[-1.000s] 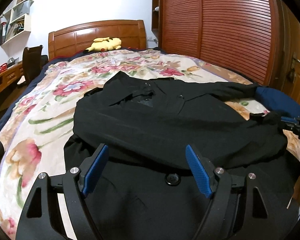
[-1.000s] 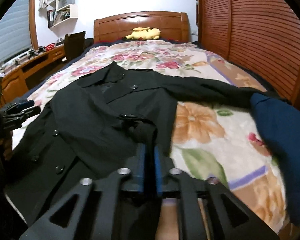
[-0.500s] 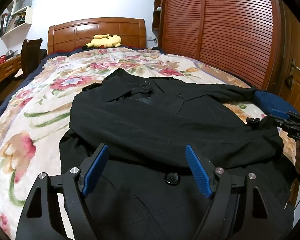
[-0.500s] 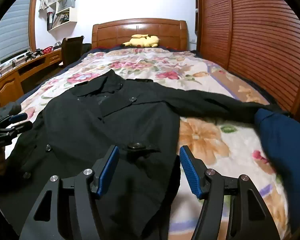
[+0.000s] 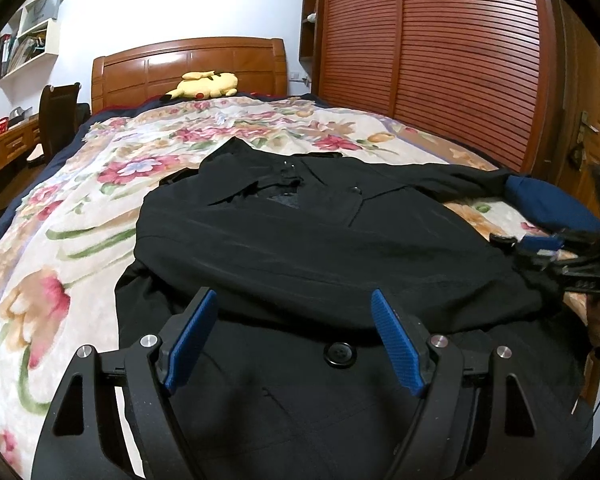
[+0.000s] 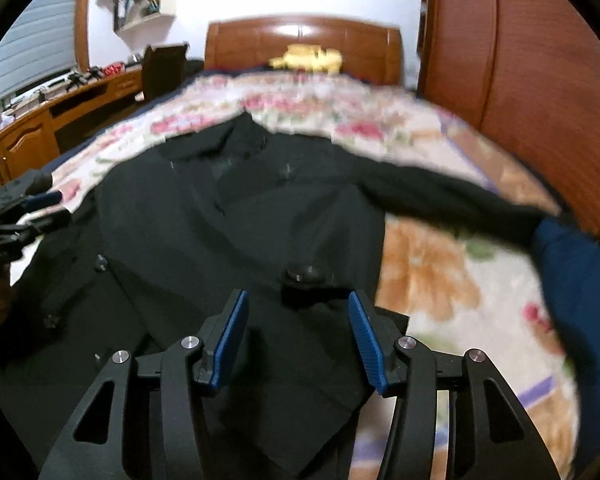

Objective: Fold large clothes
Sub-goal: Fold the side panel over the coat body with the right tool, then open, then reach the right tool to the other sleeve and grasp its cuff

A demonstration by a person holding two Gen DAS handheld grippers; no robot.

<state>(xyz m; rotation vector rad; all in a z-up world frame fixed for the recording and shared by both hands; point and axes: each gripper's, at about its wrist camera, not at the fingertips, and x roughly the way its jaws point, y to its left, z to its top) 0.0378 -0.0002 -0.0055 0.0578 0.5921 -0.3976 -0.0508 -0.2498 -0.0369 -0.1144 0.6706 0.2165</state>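
One sleeve of the black coat (image 5: 320, 248) lies folded across; the other sleeve (image 6: 452, 196) trails toward the bed's (image 5: 80, 208) right edge. Left gripper (image 5: 292, 336) apart and empty; right gripper (image 6: 296, 340) closing, pads clear of cloth.

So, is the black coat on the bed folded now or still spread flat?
Partly folded: one sleeve lies across the black coat; the other sleeve stretches out over the bed.

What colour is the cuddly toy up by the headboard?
Yellow. The cuddly toy shows best in the left wrist view.

Even indoor light; left view sharp, right view motion-blurred (fisheye-bent edges, dark corners).
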